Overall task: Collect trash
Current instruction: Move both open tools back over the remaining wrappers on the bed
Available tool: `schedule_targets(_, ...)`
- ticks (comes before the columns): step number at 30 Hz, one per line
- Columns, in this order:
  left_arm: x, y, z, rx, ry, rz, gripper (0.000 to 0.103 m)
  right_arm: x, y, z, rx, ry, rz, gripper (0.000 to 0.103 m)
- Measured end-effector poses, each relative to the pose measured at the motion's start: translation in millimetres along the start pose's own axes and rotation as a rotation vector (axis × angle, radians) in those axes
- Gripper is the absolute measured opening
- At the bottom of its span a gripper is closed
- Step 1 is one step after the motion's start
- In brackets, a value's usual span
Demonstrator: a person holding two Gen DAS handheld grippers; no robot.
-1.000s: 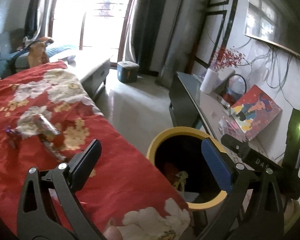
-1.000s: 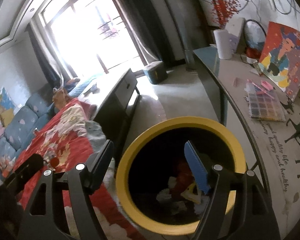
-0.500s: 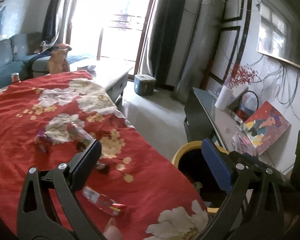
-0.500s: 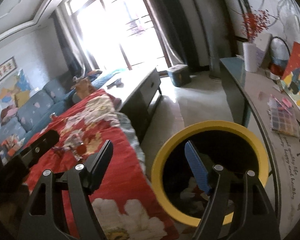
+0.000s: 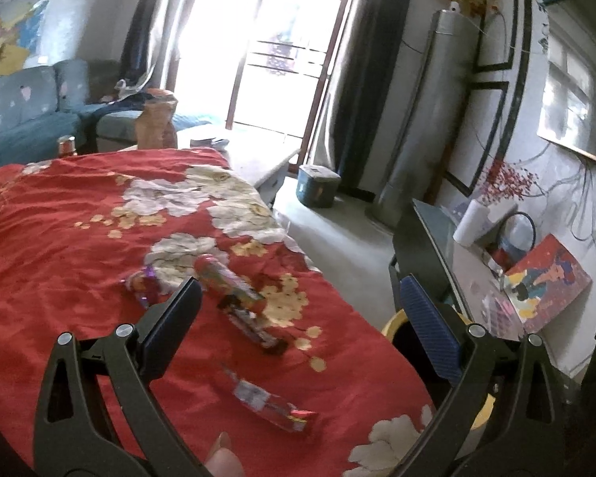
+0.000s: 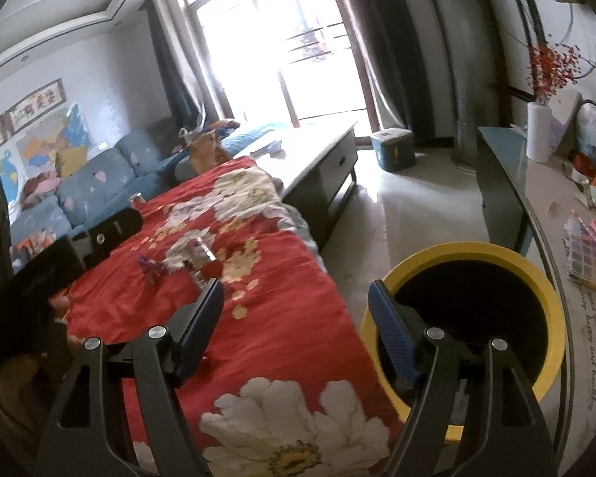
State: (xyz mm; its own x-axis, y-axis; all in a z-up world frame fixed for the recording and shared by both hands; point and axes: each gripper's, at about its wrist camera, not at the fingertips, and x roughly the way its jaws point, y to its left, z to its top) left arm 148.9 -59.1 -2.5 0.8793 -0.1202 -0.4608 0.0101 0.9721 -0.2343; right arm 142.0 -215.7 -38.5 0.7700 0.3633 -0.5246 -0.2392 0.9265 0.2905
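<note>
My left tool (image 5: 298, 326) stands wide, with nothing between its two pads; through the gap I look down on the surface covered with a red flowered cloth (image 5: 71, 246). My right tool (image 6: 296, 326) is just as wide and empty, one finger over the cloth and the blue-padded finger over the mouth of the yellow-rimmed bin (image 6: 544, 290).

The trash lies scattered on the cloth. In the left wrist view, a crumpled purple wrapper (image 5: 143, 284) sits just beside my left finger. To its right a long shiny snack wrapper (image 5: 222, 278) lies slanted over a pale flower, and a darker strip of wrapper (image 5: 254, 328) runs on from its lower end. Nearer to me, a clear packet with a red end (image 5: 270, 399) lies flat on bare red cloth, apart from the others. A fingertip (image 5: 222, 455) shows at the bottom edge of that view.

The bin stands on the floor against the edge of the surface, on the right side; in the left wrist view only a sliver of its yellow rim (image 5: 393, 324) shows behind the blue pad. Its inside is dark, and I cannot tell what lies in it.

Behind, a blue sofa (image 6: 91, 183) lines the wall, and a small can (image 5: 66, 145) stands at the far edge of the cloth. A side counter (image 6: 544, 206) on the right carries a white vase (image 6: 538, 131) of red berries and a painted picture (image 5: 548, 282).
</note>
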Motion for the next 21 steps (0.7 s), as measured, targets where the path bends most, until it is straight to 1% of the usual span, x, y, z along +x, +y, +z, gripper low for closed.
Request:
schedule_targets(12, -2.9, 53.6, 0.1, -0.094, -0.005, 0.087, 0.092, 16.4, 40.1, -11.4, -0.089, 0.059, 0.054, 0.072)
schedule_targets(21, -2.5, 79.2, -2.7, -0.145, 0.003, 0.128, 0.092, 32.5, 60.4, -19.8, -0.139, 0.106, 0.080, 0.072)
